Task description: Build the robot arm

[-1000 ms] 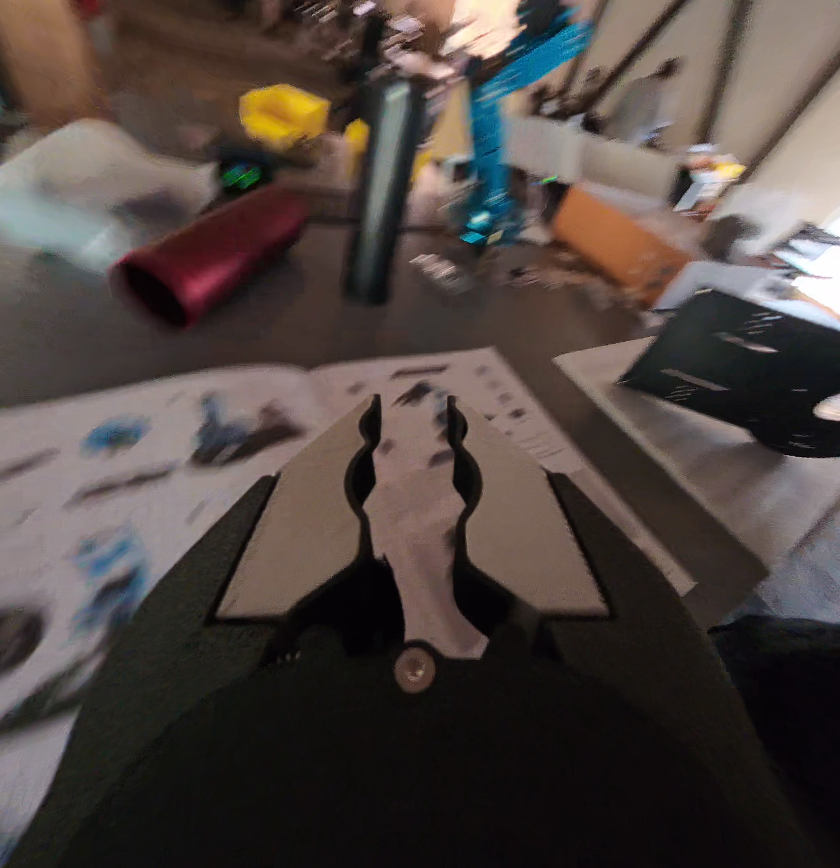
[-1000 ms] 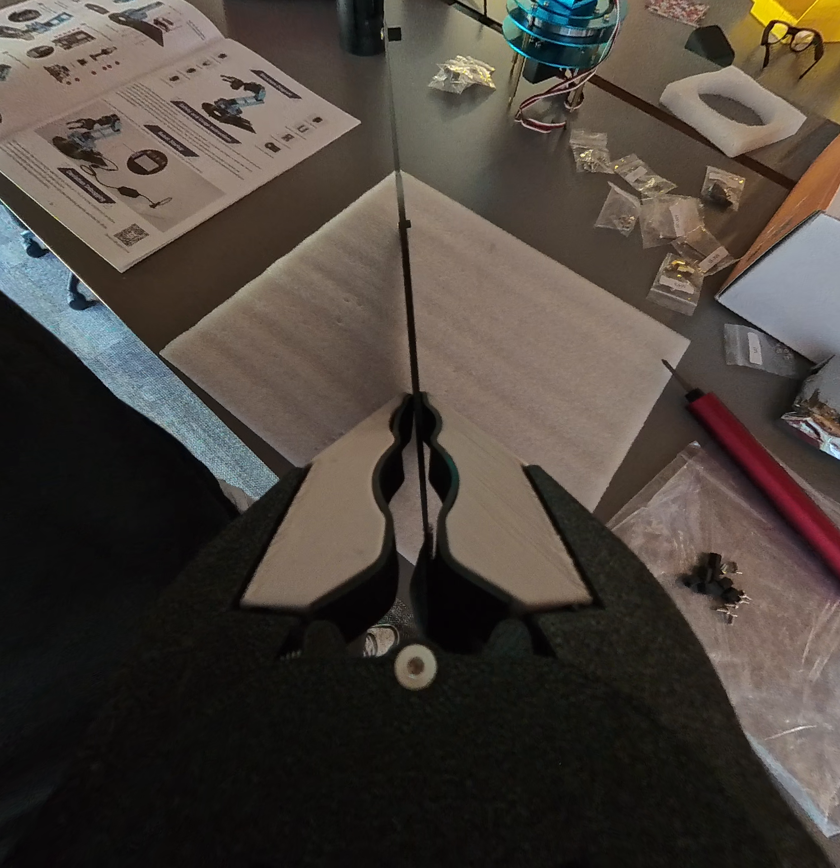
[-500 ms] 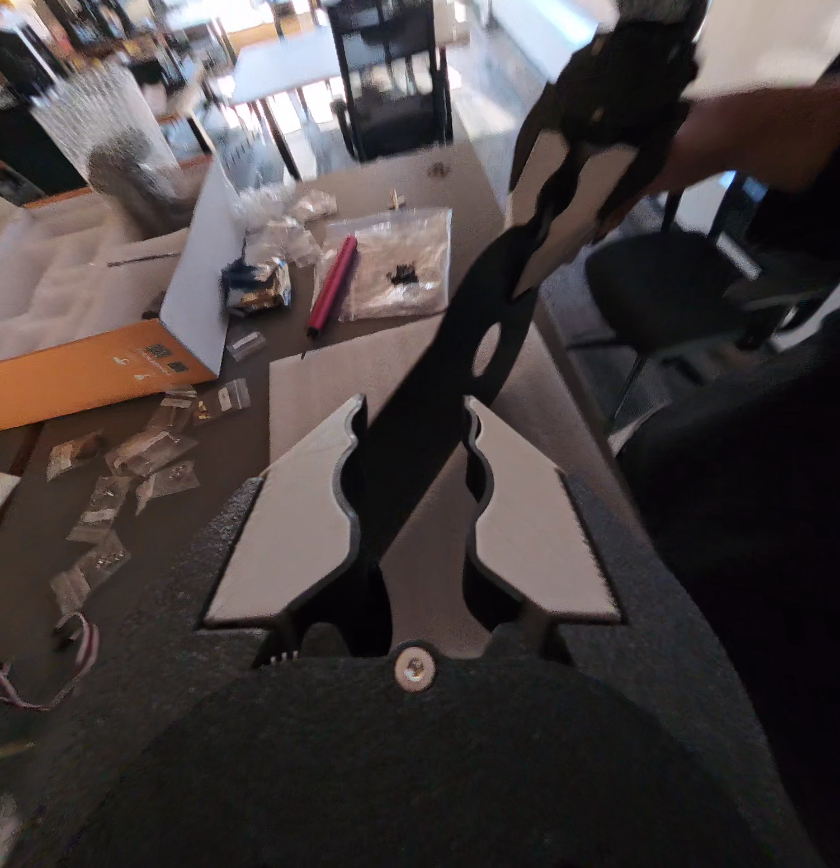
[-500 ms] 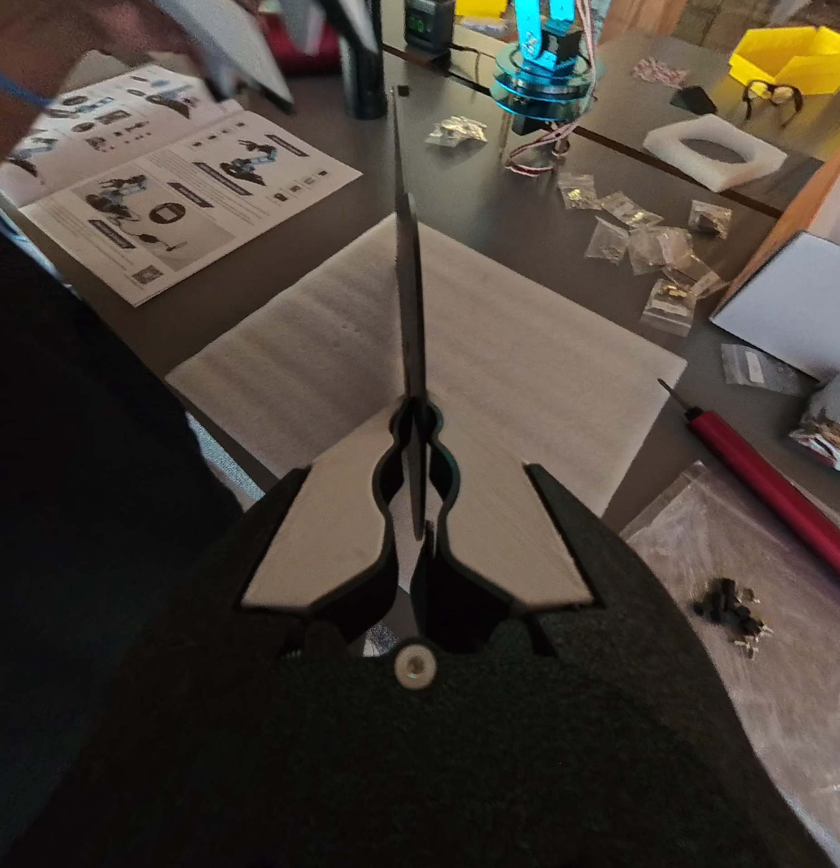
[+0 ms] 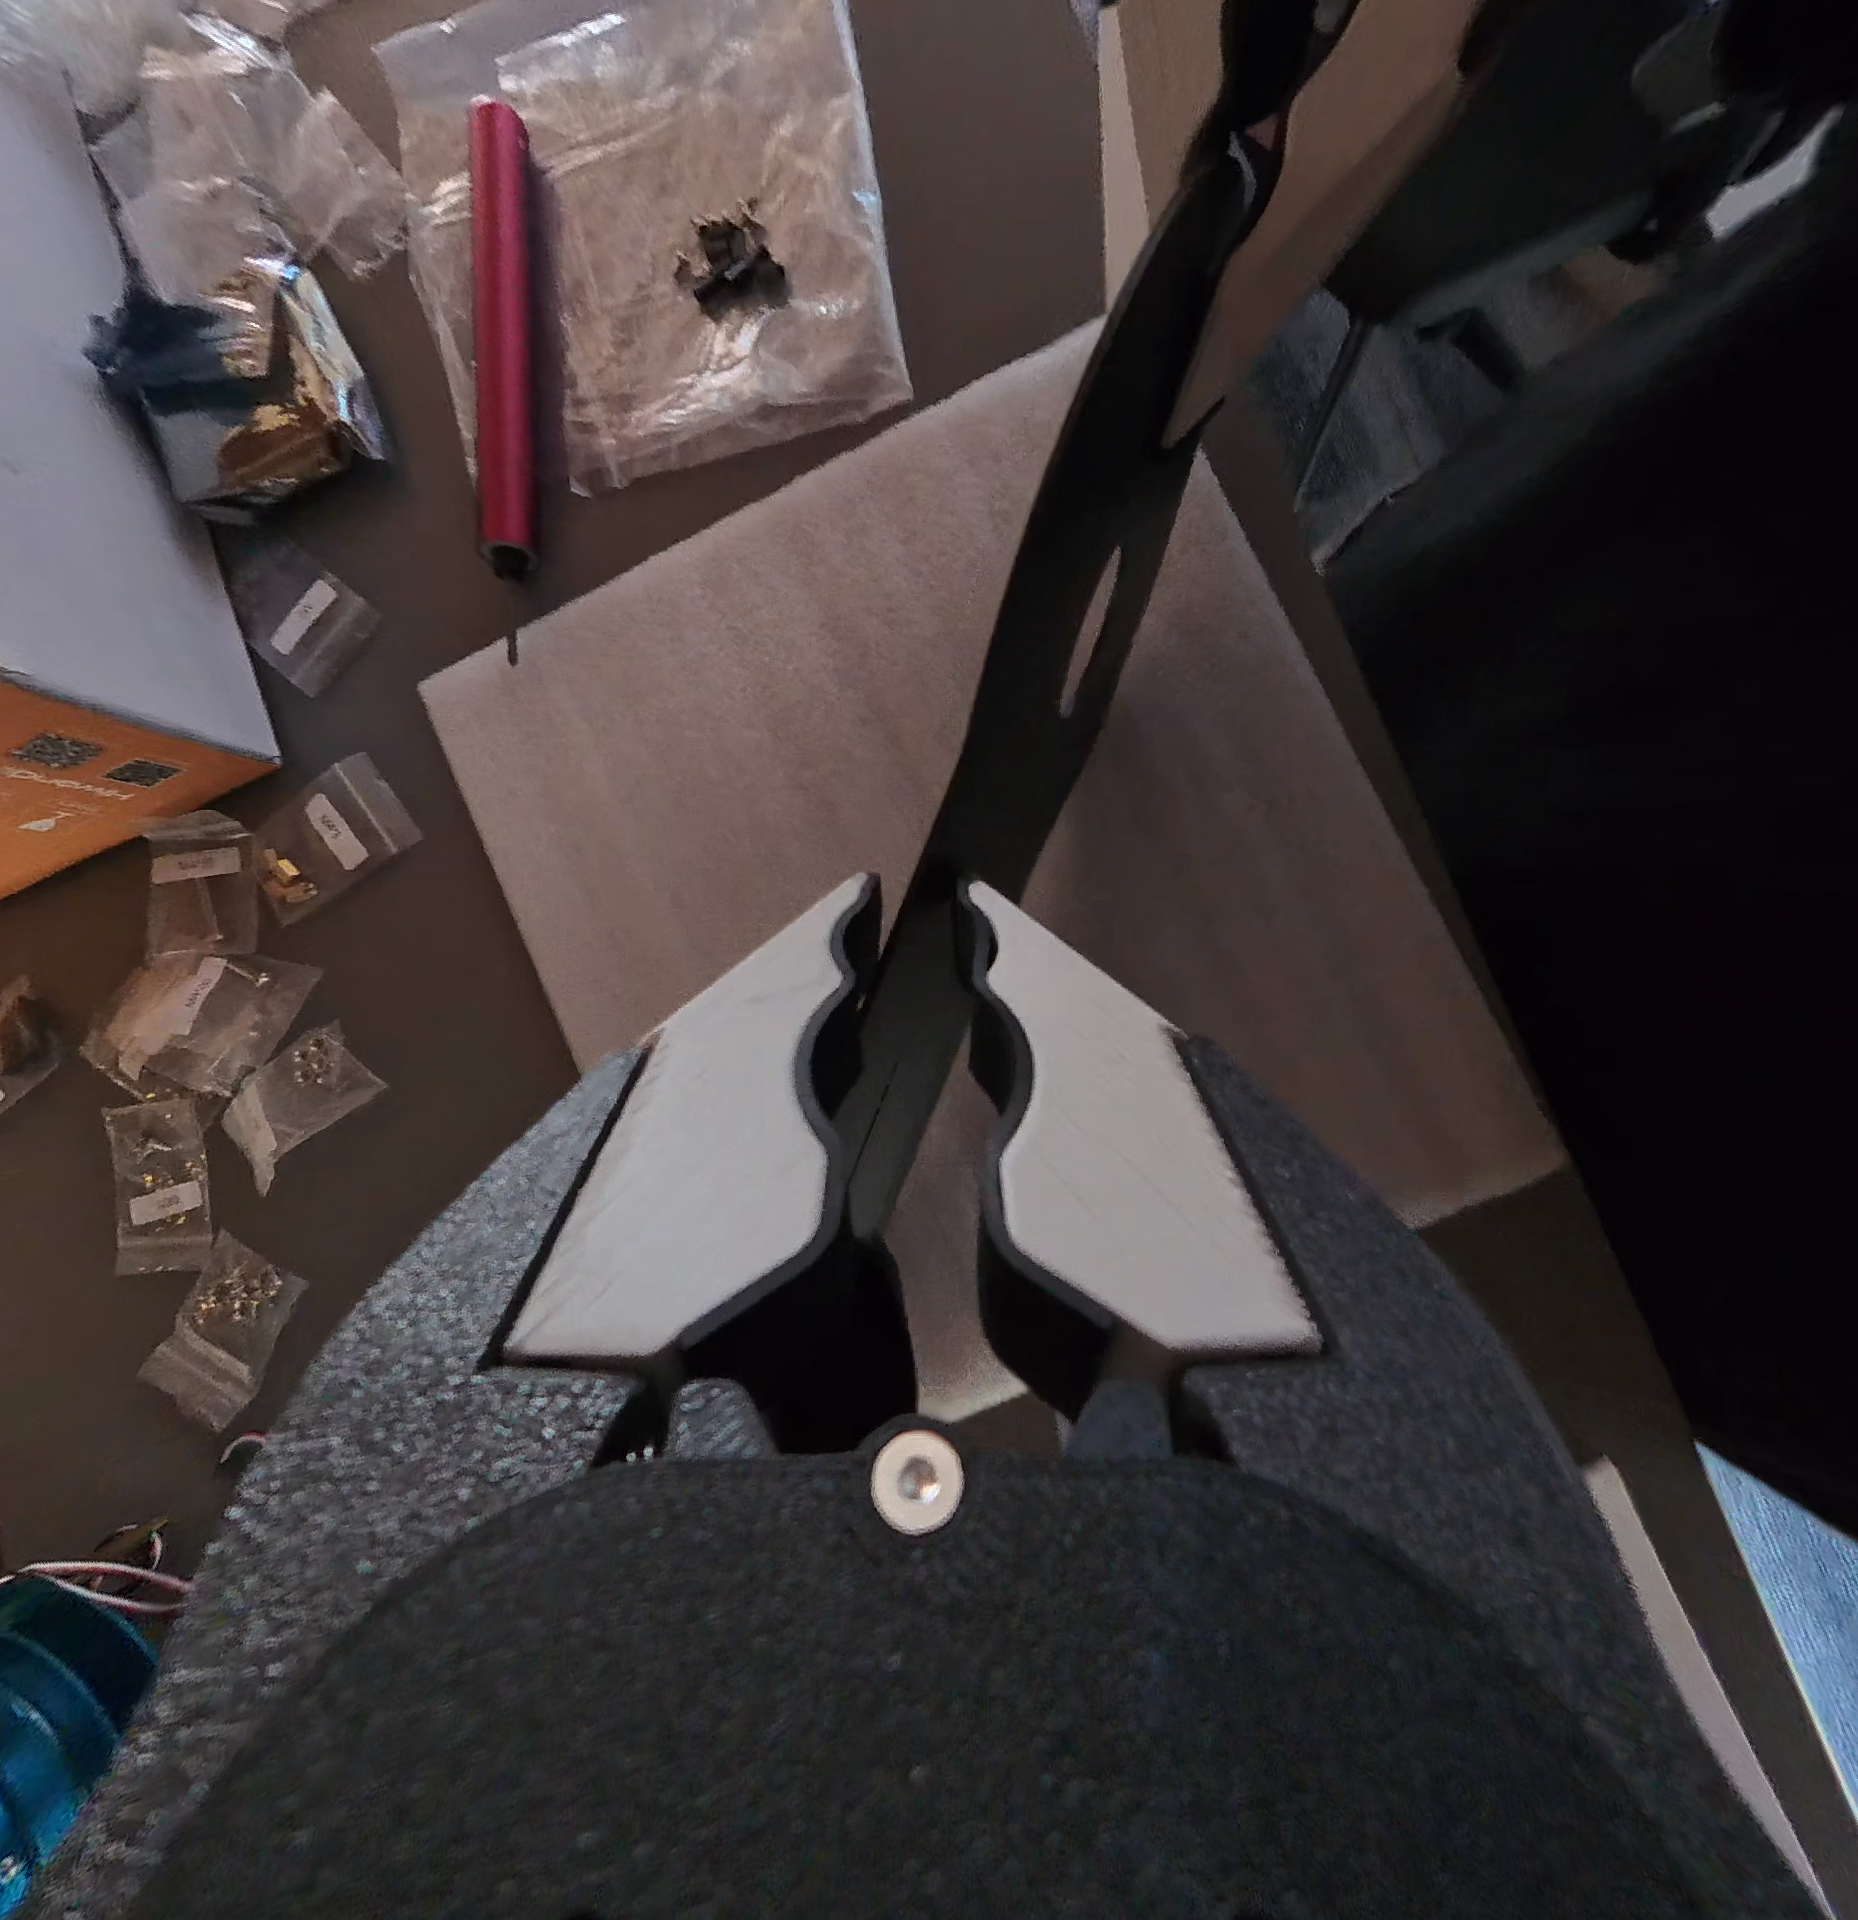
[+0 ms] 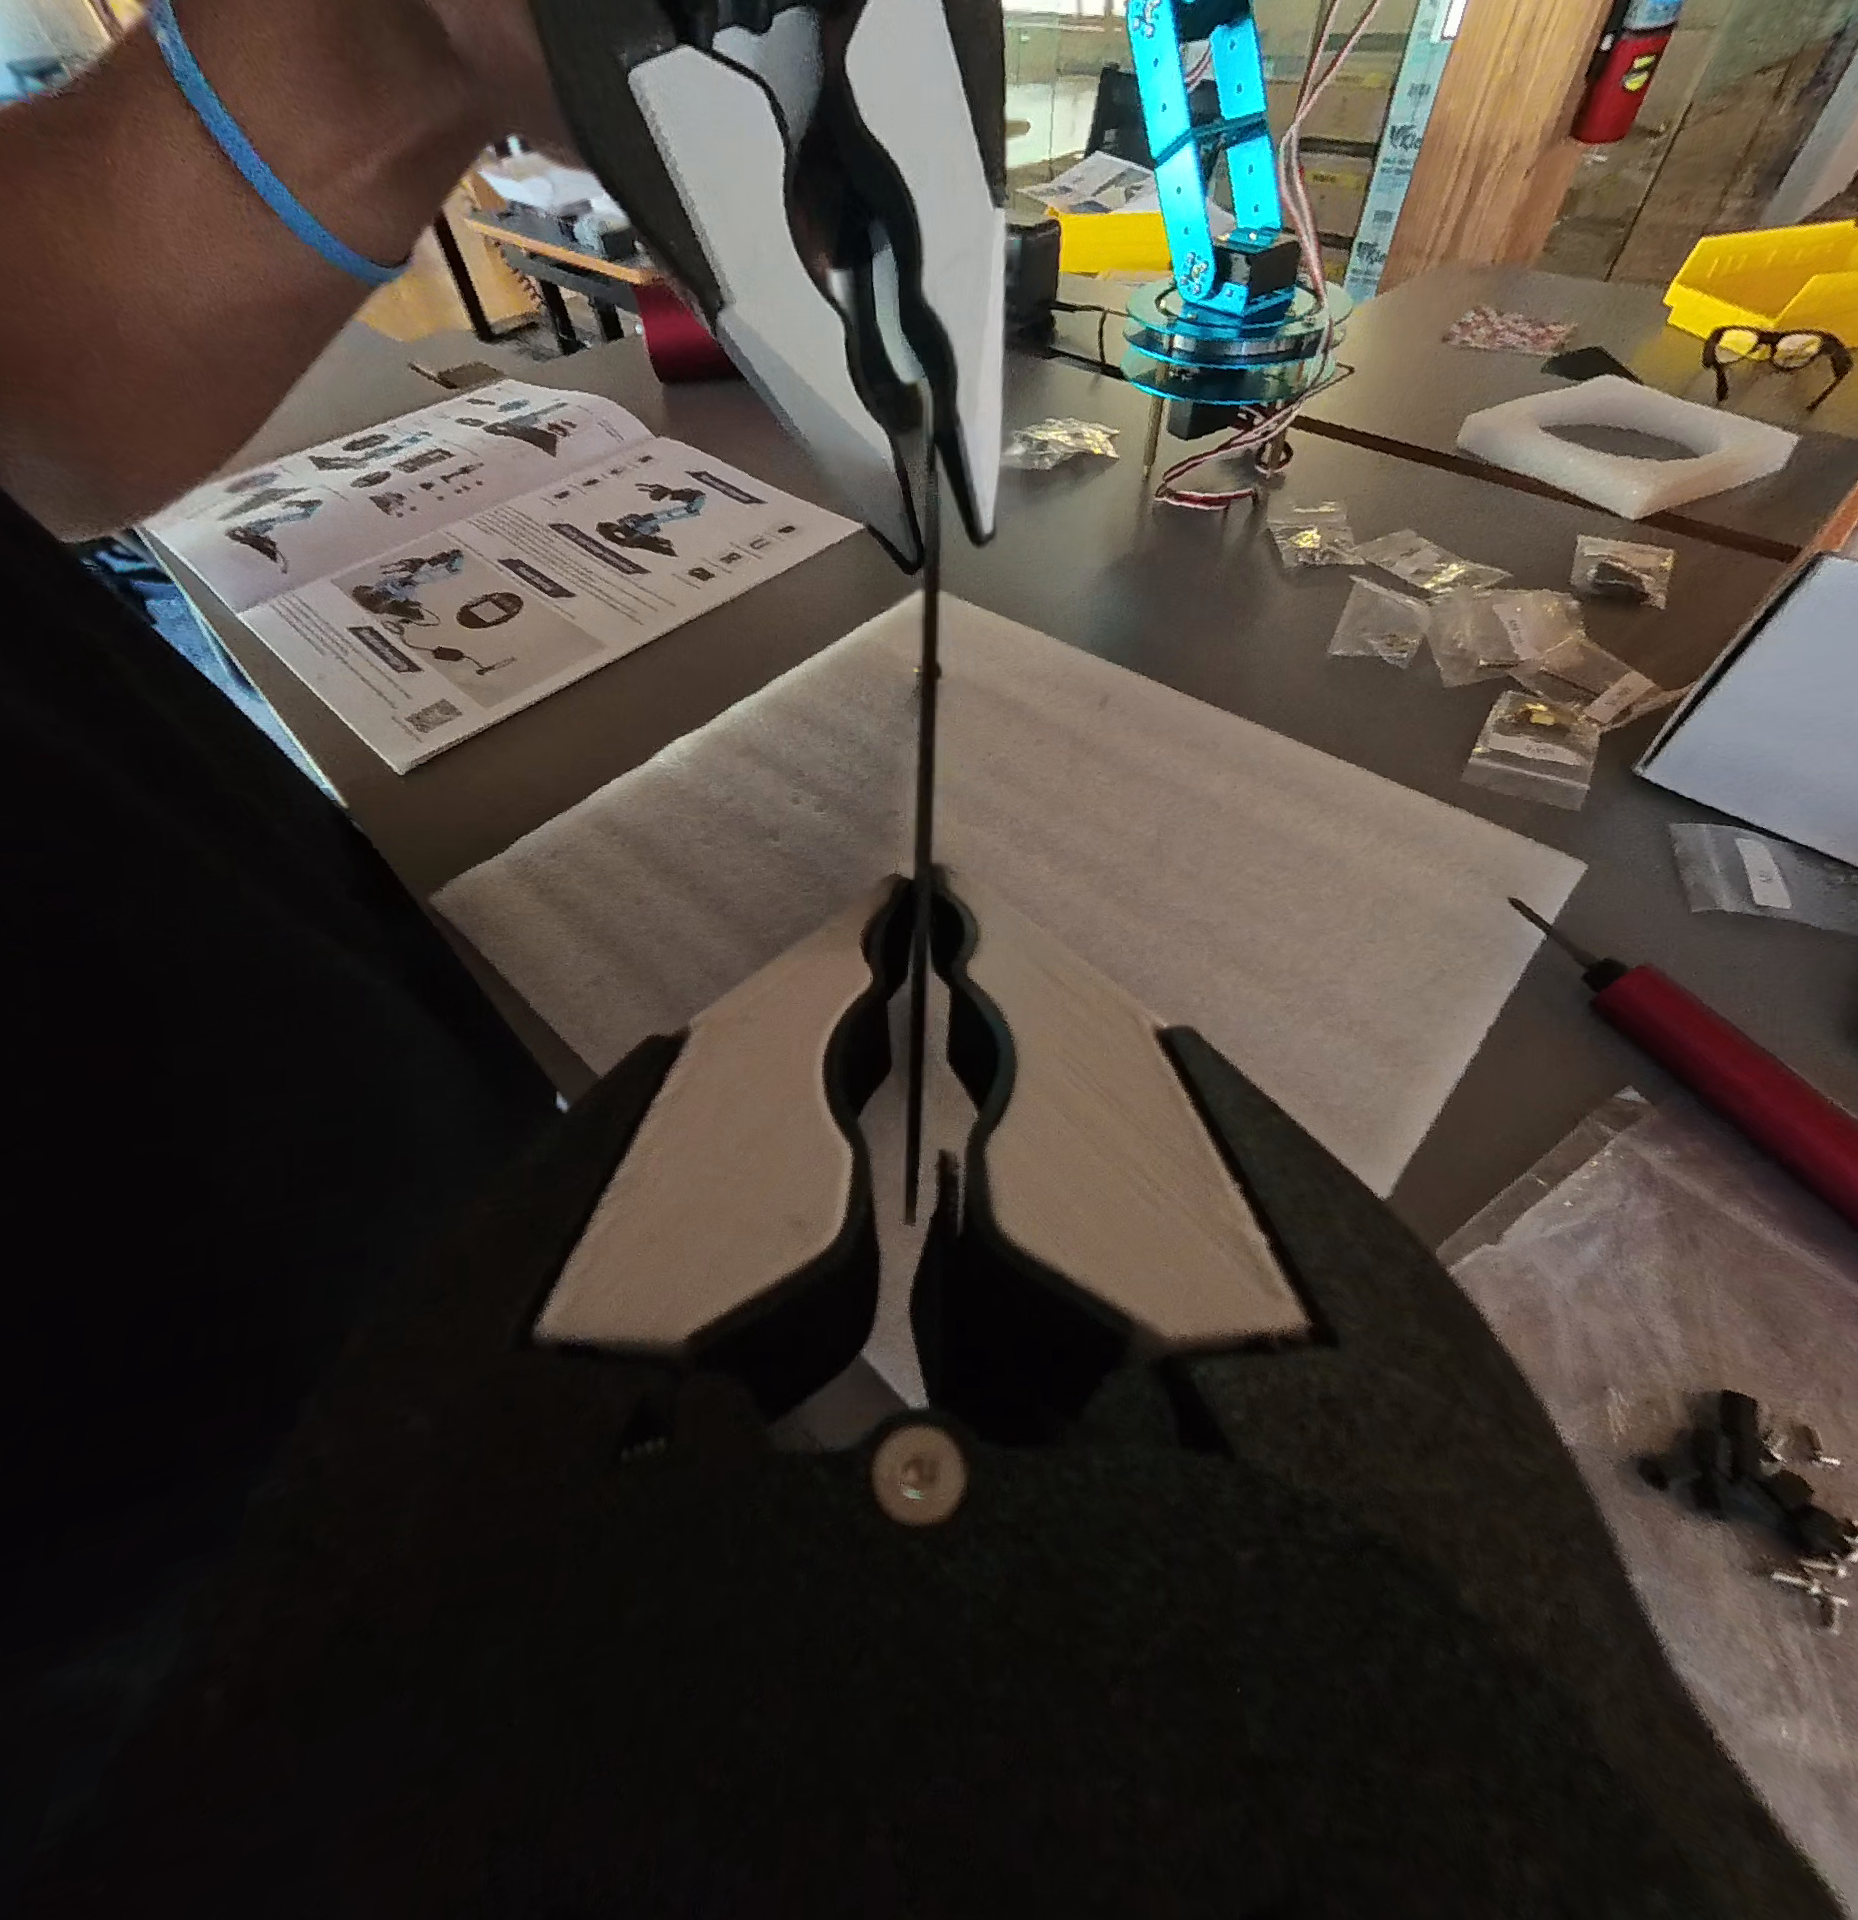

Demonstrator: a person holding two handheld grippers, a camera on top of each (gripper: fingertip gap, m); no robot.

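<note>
Both grippers are clamping the same thin flat black plate with a slot cut through it (image 5: 1086, 582), holding it in the air above a white foam sheet (image 5: 717, 748) that is lying on the dark table (image 5: 405, 582). The left gripper (image 5: 920, 899) is closing its 2 white-faced fingers (image 5: 717, 1132) on 1 end of the plate, while the right gripper (image 6: 920, 894) is pinching the opposite end, where the plate is showing edge-on as a thin dark line. In the right wrist view the left gripper (image 6: 940, 540) is pointing down from above, gripping the plate's upper end.

A red cylindrical screwdriver (image 5: 501, 322) is lying on the table just beside a clear plastic bag bearing small black parts (image 5: 727, 260). Small clear bags of hardware (image 5: 192, 1049) are lying scattered left of the foam. An open printed booklet (image 6: 489, 561) and a blue metal robot arm on a round base (image 6: 1216, 208) are sitting farther off.
</note>
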